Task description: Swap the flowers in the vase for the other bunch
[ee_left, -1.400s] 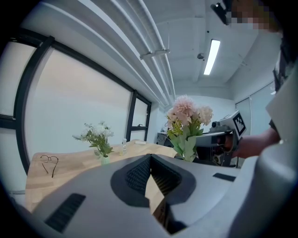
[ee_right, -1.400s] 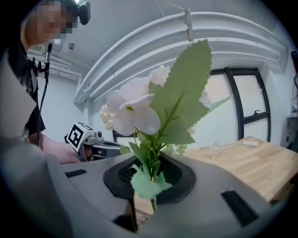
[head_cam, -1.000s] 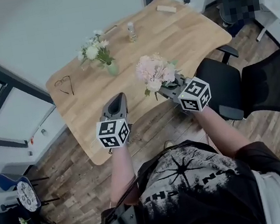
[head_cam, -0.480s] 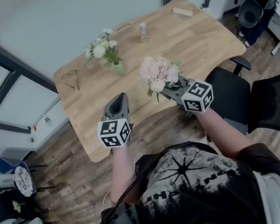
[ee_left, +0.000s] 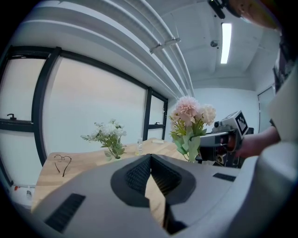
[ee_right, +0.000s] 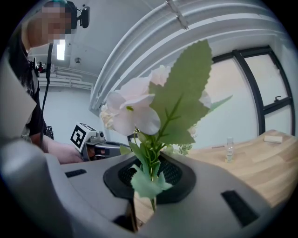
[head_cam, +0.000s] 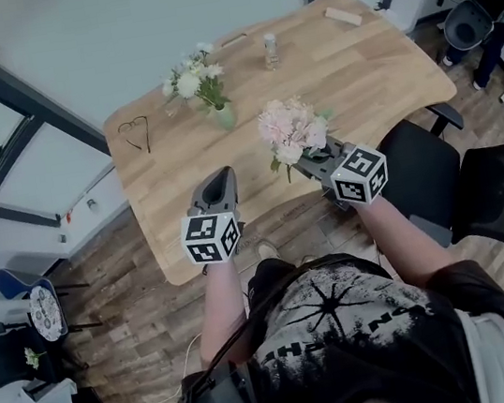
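A small green vase [head_cam: 225,115] with a white flower bunch [head_cam: 192,78] stands on the wooden table [head_cam: 345,67], towards its far left. My right gripper [head_cam: 307,162] is shut on the stems of a pink flower bunch [head_cam: 291,127], held upright over the table's near edge. In the right gripper view the stems [ee_right: 151,174] stand between the jaws, with pink blooms [ee_right: 132,109] above. My left gripper [head_cam: 220,182] is shut and empty, level with the right one and left of it. From the left gripper view the white bunch [ee_left: 108,135] and the pink bunch [ee_left: 190,116] both show ahead.
A pair of glasses [head_cam: 135,133] lies at the table's left end. A small clear bottle [head_cam: 271,49] and a wooden block [head_cam: 342,15] sit near the far edge. Black office chairs [head_cam: 418,169] stand to the right, and a window wall runs along the left.
The right gripper with the pink bunch has drifted slightly forward over the table edge. My view has shifted, so the table sits a little further right in the picture. The left gripper stays put.
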### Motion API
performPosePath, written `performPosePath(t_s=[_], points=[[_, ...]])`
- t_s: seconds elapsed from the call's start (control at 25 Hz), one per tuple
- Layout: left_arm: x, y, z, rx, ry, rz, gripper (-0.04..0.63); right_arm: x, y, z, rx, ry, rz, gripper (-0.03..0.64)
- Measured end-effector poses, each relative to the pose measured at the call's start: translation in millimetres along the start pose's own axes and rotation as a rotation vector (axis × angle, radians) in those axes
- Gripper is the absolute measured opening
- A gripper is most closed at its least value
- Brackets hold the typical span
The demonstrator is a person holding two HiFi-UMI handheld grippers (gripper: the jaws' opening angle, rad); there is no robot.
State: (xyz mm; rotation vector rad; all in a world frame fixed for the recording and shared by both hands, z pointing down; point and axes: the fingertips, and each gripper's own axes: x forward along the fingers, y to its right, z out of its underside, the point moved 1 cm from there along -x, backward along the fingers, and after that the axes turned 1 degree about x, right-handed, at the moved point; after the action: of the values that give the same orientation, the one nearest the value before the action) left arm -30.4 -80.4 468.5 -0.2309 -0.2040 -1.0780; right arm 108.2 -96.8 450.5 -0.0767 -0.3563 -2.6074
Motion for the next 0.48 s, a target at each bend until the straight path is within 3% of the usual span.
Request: performPosePath(t_s=[0.48], points=[[30, -47, -15, 0.007, 0.010, 0.032, 0.014, 47, 26, -16, 0.001, -0.001, 0.035, 0.057]])
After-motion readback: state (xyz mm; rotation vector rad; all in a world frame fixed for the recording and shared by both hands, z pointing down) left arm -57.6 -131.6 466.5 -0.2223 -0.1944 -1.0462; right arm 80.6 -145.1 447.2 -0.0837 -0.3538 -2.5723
